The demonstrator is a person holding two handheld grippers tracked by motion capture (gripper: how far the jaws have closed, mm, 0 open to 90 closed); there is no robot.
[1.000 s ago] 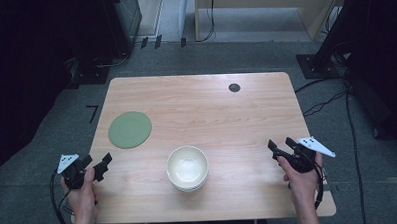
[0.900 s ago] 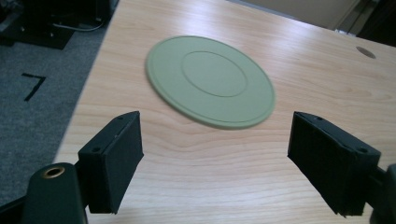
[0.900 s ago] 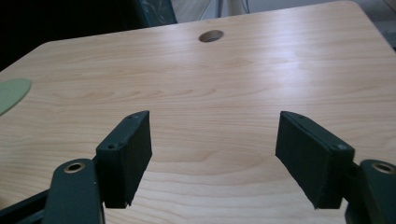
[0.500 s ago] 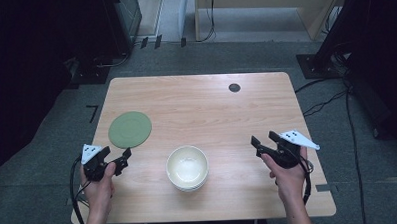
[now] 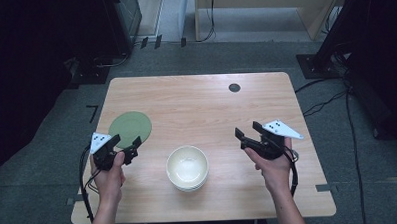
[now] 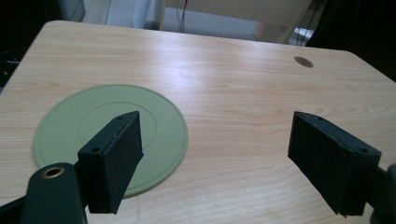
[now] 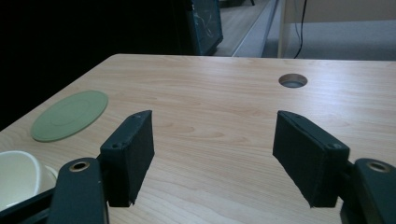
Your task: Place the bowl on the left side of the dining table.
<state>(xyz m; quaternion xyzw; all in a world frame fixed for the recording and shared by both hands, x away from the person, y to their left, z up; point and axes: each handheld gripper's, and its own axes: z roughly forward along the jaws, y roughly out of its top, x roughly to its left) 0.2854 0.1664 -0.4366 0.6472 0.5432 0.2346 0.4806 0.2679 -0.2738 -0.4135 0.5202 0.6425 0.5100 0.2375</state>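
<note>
As both hands have moved inward from the table's near corners over the last second, we now find the left gripper (image 5: pixel 126 146) at the near edge of the green plate (image 5: pixel 130 128) and the right gripper (image 5: pixel 249 136) to the right of the cream bowls (image 5: pixel 187 167), apart from them. We judge that this places each tool within reach of the tableware, so the approach phase is nearly complete and a first grasp can follow.

Both claws are spread wide and carry nothing: the left gripper view shows bare wood between the two black pads (image 6: pixel 112 161), with the plate lying flat beneath the left pad; the right gripper view shows the same wide gap, with a bowl rim at the lower left corner.

Count of items on the table (image 5: pixel 196 102): one green plate, at the left side; one stack of cream bowls, near the front centre, in which we make out at least two rims but cannot fix the exact number; one round cable hole (image 5: pixel 234 87) toward the far edge.
</note>
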